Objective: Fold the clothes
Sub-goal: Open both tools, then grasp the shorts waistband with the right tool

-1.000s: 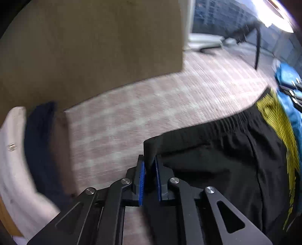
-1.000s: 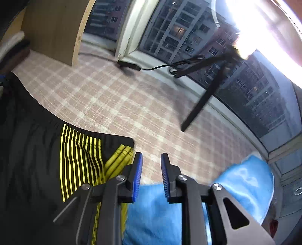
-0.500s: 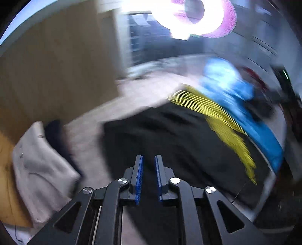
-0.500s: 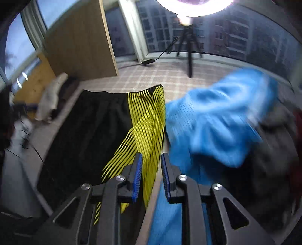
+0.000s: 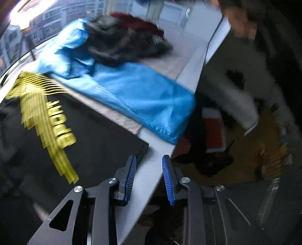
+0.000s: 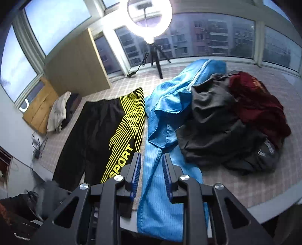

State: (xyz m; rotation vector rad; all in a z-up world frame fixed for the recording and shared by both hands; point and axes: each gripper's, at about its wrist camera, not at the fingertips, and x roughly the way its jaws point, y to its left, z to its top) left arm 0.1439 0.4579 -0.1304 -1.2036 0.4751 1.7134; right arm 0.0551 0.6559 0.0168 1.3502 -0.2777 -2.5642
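Note:
Black shorts [image 6: 94, 130] with yellow stripes and the word SPORT lie flat on the checked tablecloth [image 6: 217, 175]. They also show in the left wrist view [image 5: 85, 147]. My left gripper [image 5: 149, 165] is open and empty above the table's near edge, just right of the shorts' hem corner. My right gripper [image 6: 151, 164] is open, its jaws standing either side of a blue garment [image 6: 160, 197] that hangs over the front edge; I cannot tell whether they touch it.
A heap of grey [image 6: 217, 128] and dark red [image 6: 254, 101] clothes lies at the right. Folded clothes [image 6: 60, 111] sit at the far left by a wooden cabinet [image 6: 75, 67]. A ring light [image 6: 149, 17] stands behind. Clutter lies on the floor [image 5: 236, 150].
My left gripper let go of the shorts' waistband, opened wider, and swung back to the near hem corner. My right gripper pulled back and up over the blue garment and opened wider.

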